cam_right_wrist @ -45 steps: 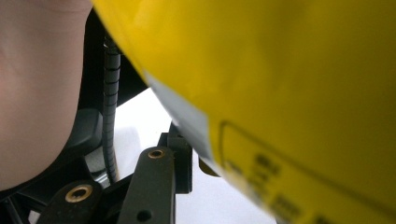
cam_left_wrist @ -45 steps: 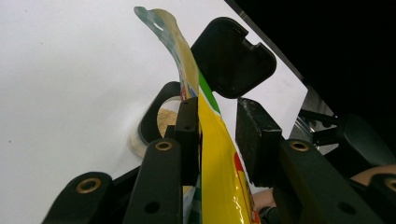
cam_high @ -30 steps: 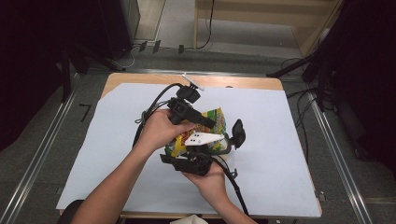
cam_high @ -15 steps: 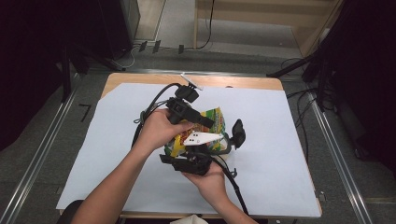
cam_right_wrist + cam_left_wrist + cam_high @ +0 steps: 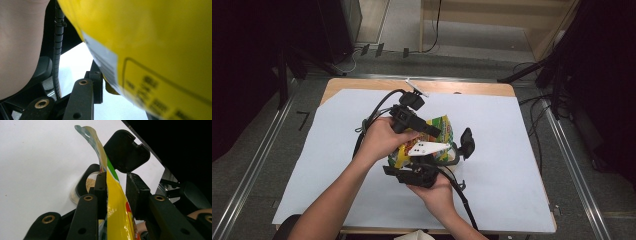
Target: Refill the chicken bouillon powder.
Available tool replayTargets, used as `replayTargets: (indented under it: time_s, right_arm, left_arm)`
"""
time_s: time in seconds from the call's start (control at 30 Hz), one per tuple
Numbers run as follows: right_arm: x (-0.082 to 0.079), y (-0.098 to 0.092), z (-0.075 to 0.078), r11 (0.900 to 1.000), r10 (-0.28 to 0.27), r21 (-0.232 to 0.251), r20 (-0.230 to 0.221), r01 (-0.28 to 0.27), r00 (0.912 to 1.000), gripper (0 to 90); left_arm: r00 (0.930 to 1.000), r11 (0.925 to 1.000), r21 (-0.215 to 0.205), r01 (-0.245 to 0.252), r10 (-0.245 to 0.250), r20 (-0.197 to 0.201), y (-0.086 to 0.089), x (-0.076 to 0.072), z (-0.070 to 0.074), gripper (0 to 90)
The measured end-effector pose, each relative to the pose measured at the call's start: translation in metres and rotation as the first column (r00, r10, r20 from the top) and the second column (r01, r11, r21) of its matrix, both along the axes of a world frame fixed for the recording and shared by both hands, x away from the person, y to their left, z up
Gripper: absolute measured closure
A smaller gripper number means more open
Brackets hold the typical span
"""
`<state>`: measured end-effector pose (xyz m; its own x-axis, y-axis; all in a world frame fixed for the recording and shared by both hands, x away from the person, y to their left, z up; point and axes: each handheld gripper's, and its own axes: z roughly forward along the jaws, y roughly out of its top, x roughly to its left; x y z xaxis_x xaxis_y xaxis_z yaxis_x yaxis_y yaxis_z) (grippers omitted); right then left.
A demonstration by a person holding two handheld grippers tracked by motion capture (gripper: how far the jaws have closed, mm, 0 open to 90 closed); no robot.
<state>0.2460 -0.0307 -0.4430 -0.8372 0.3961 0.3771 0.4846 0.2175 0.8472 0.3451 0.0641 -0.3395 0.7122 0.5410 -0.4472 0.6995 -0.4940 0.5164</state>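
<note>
Above white sheet (image 5: 512,150), both grippers clamp yellow bag (image 5: 117,202).

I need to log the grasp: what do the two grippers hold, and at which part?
Both hold the yellow snack bag. The left gripper has its upper edge between its pads; the right gripper is at its lower part, contact unclear.

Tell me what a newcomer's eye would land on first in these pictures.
The bright yellow and green snack bag stands out, held up over the middle of the white table cover between the left gripper and the right gripper. In the left gripper view, the bag's flat sealed edge runs up between the two black jaws. A small round container of tan powder sits on the cover just beyond.
</note>
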Motion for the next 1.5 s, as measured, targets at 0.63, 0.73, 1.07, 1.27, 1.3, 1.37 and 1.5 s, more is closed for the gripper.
replayTargets:
  time_s: [0.63, 0.73, 1.07, 1.27, 1.3, 1.37, 1.5]
  right_arm:
    - [-0.0007, -0.0002, 0.0021, 1.0, -0.005, 0.006, 0.005, 0.005, 1.0, 70.0]
    - [-0.0008, -0.0003, 0.0024, 1.0, -0.003, 0.007, 0.008, 0.003, 1.0, 70.0]
    - [-0.0008, 0.0001, 0.002, 1.0, -0.003, 0.007, 0.005, 0.002, 1.0, 70.0]
    - [-0.001, 0.0001, 0.0021, 1.0, -0.003, 0.008, 0.005, 0.003, 1.0, 70.0]
    - [-0.001, 0.0002, 0.002, 1.0, -0.002, 0.008, 0.004, 0.002, 1.0, 70.0]
    - [-0.0011, 0.0002, 0.002, 1.0, -0.003, 0.008, 0.003, 0.003, 1.0, 70.0]
    - [-0.0011, 0.0002, 0.002, 1.0, -0.004, 0.007, 0.002, 0.004, 1.0, 70.0]
  left_arm:
    - [0.9998, 0.9999, -0.011, -0.002, 0.002, 0.019, -0.0007, -0.0025, 0.0037, 71.8]
    - [0.9999, 1.0, -0.008, -0.002, 0.002, 0.017, -0.0005, -0.0025, 0.0036, 71.7]
    - [0.9998, 1.0, -0.006, 0.0, 0.001, 0.018, -0.0004, -0.0024, 0.0033, 71.8]
    - [0.9998, 1.0, -0.005, 0.0, 0.0, 0.018, -0.0006, -0.0025, 0.0033, 71.7]
    - [0.9999, 1.0, -0.004, 0.0, 0.0, 0.017, -0.0006, -0.0024, 0.0032, 71.7]
    - [0.9999, 1.0, -0.001, 0.005, -0.005, 0.015, -0.0004, -0.002, 0.0032, 71.7]
    - [0.9999, 1.0, -0.002, 0.002, -0.002, 0.015, -0.0004, -0.0017, 0.0029, 71.8]
